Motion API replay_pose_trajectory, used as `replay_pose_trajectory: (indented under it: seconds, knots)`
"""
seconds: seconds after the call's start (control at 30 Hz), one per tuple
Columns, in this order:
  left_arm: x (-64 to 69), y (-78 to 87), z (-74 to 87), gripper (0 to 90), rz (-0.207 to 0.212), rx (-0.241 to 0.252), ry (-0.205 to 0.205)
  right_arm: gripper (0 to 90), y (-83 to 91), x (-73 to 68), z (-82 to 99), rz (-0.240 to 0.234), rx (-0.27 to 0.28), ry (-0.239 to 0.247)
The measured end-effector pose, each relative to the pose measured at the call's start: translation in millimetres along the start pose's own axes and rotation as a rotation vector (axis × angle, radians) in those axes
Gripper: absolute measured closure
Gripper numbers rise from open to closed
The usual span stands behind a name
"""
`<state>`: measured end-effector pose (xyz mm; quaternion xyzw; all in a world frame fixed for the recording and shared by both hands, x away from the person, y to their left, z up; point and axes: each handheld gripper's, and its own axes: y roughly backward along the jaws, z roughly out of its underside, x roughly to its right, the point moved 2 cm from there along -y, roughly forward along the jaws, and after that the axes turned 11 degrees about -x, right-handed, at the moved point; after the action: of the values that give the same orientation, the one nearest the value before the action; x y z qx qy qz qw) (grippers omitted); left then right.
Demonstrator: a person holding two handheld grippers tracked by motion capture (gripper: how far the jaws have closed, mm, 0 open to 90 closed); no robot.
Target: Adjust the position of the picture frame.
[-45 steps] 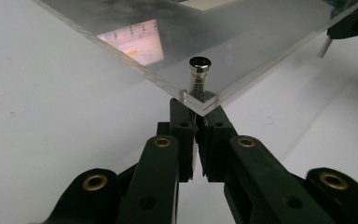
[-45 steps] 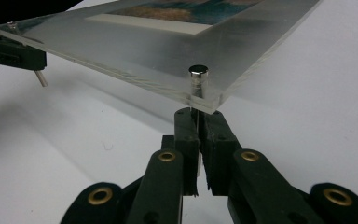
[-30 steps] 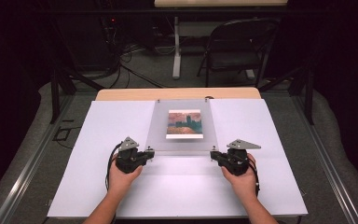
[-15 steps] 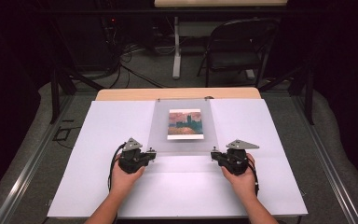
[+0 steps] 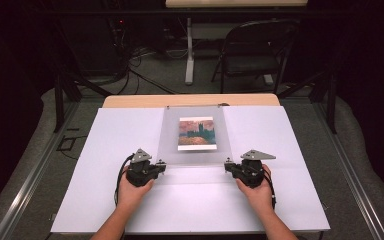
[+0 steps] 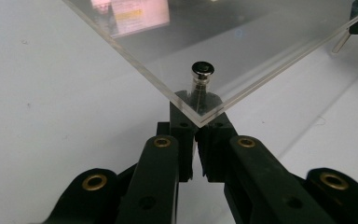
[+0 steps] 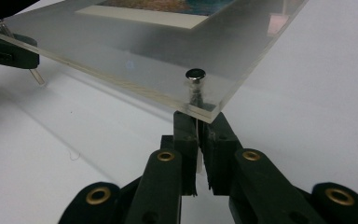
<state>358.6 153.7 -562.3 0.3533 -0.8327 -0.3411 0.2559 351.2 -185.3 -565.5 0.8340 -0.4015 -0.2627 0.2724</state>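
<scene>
A clear acrylic panel (image 5: 195, 150) with a landscape picture (image 5: 196, 133) under it lies in the middle of the white table (image 5: 105, 145). A metal post goes through each near corner. My left gripper (image 5: 162, 165) is shut on the post (image 6: 202, 71) under the near left corner, with its jaws together just below the panel's edge (image 6: 197, 109). My right gripper (image 5: 228, 165) is shut in the same way (image 7: 198, 116) on the post (image 7: 196, 74) at the near right corner. The panel's near edge (image 7: 121, 88) stands a little off the table. A hand holds each gripper.
White sheet covers the tabletop (image 5: 280, 150), with a bare wooden strip (image 5: 190, 100) along the far edge. Beyond the table are a folding chair (image 5: 252, 55), cables on the floor (image 5: 140, 65) and a dark curtain.
</scene>
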Motion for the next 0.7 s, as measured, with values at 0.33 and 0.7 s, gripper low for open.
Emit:
replay_pose_trajectory:
  seconds: [0.33,0.7]
  knots:
    - [-2.5,-3.0,1.1,85.1,-0.008,-0.005,0.01,84.7,-4.1,-0.2,0.3,0.001,-0.009,0.002]
    - [-3.1,-3.4,2.4,84.8,-0.005,0.002,0.01,82.8,-4.2,0.6,2.2,-0.009,-0.014,-0.036]
